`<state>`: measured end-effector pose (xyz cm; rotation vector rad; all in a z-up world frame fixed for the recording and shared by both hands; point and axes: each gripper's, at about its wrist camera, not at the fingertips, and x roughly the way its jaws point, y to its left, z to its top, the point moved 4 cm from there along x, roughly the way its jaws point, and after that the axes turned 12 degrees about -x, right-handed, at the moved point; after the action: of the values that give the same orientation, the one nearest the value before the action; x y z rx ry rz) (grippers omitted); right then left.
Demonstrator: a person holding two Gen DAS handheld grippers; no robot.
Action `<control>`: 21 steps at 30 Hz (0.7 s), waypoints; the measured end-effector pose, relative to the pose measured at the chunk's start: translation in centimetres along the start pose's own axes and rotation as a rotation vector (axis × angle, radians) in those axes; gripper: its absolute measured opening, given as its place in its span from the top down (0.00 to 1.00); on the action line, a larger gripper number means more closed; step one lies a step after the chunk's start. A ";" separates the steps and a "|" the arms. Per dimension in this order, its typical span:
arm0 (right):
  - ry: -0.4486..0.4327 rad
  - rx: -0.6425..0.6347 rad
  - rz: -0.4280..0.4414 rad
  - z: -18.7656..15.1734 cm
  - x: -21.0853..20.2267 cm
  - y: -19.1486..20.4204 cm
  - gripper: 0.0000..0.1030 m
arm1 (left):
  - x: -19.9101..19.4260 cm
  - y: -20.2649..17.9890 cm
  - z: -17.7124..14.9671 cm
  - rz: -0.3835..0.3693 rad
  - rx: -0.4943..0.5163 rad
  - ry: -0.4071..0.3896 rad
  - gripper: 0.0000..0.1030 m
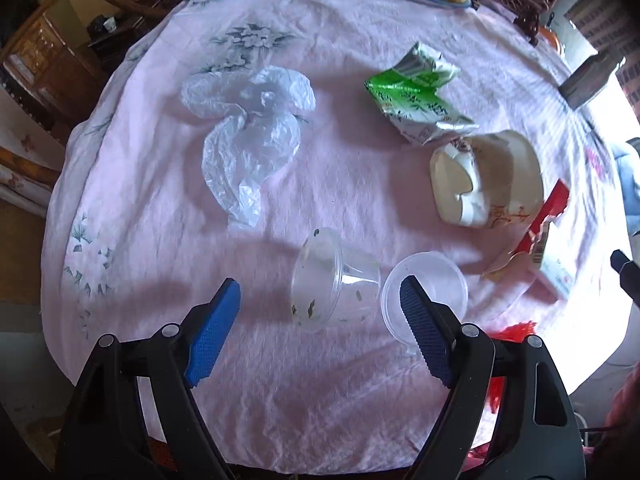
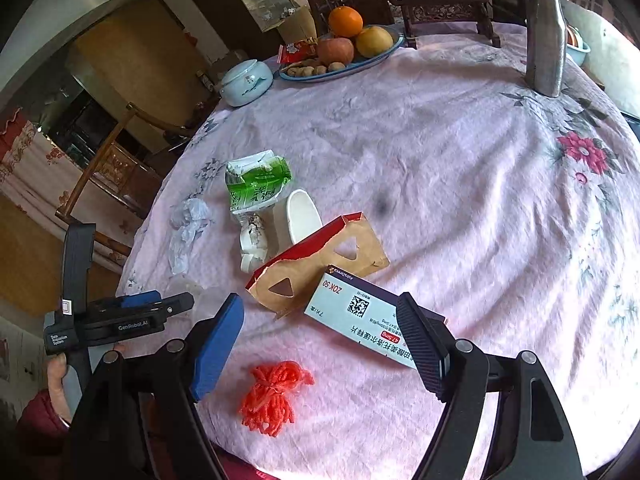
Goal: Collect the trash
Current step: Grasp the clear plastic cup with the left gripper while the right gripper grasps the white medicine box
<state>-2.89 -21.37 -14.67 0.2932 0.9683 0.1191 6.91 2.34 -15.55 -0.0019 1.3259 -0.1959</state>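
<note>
Table: a round table under a wrinkled pink floral tablecloth (image 1: 340,380), with the litter spread over its middle and near edge.
Left gripper (image 1: 320,304): hovers above the near edge, blue-padded fingers (image 1: 214,332) spread wide and gripping nothing; a clear plastic cup lying on its side (image 1: 332,280) sits below, between the fingers, untouched.
Clear lid: a round clear plastic lid (image 1: 432,280) lies just beside the cup, partly behind the right-hand finger.
Right gripper (image 2: 320,312): also wide open and empty, over the near edge; a white medicine box with a red stripe (image 2: 360,316) runs under its dark right-hand finger (contact cannot be told).
Yarn: a small bundle of orange-red yarn (image 2: 276,396) lies at the near edge, below the open fingers.
Torn carton: a red and brown torn cardboard piece (image 2: 320,256) touches the medicine box's far side.
Paper cup: a crushed white paper cup (image 1: 488,176) lies toward the table's middle, beside a crumpled green and white carton (image 1: 416,96).
Plastic bag: a crumpled clear plastic bag (image 1: 248,136) lies toward the left edge.
Far edge: a blue plate of fruit and nuts (image 2: 340,52), a pale lidded ceramic jar (image 2: 246,82) and a metal flask (image 2: 546,32).
</note>
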 end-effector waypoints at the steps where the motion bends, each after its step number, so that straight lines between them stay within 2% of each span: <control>1: 0.004 -0.008 0.002 0.0 0.1 0.0 0.25 | 0.3 -0.1 0.1 0.012 0.004 -0.006 0.23; 2: 0.005 -0.013 0.002 0.0 0.0 0.0 0.25 | 0.5 0.1 0.2 0.023 0.002 -0.013 0.25; 3: 0.005 -0.017 0.001 0.1 0.0 0.0 0.25 | 0.5 0.4 0.5 0.018 -0.013 -0.032 0.41; 5: 0.003 -0.016 -0.001 0.1 -0.2 -0.3 0.25 | 0.6 0.8 0.9 -0.018 -0.032 -0.010 0.67; 10: 0.015 -0.009 -0.014 -0.1 0.2 -1.1 0.25 | -2.2 1.7 1.5 -0.034 -0.068 -0.084 0.67; 13: 0.054 -0.027 -0.031 -0.6 1.1 -1.3 0.25 | -3.4 1.9 1.7 -0.045 -0.082 -0.106 0.67; 21: 0.129 -0.068 -0.070 -1.9 3.2 -2.1 0.24 | -4.1 2.0 1.1 -0.055 -0.097 -0.102 0.67</control>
<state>-2.70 -22.28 -18.89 0.1904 1.0986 0.1083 7.32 4.78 -11.52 -0.1289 1.2334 -0.1753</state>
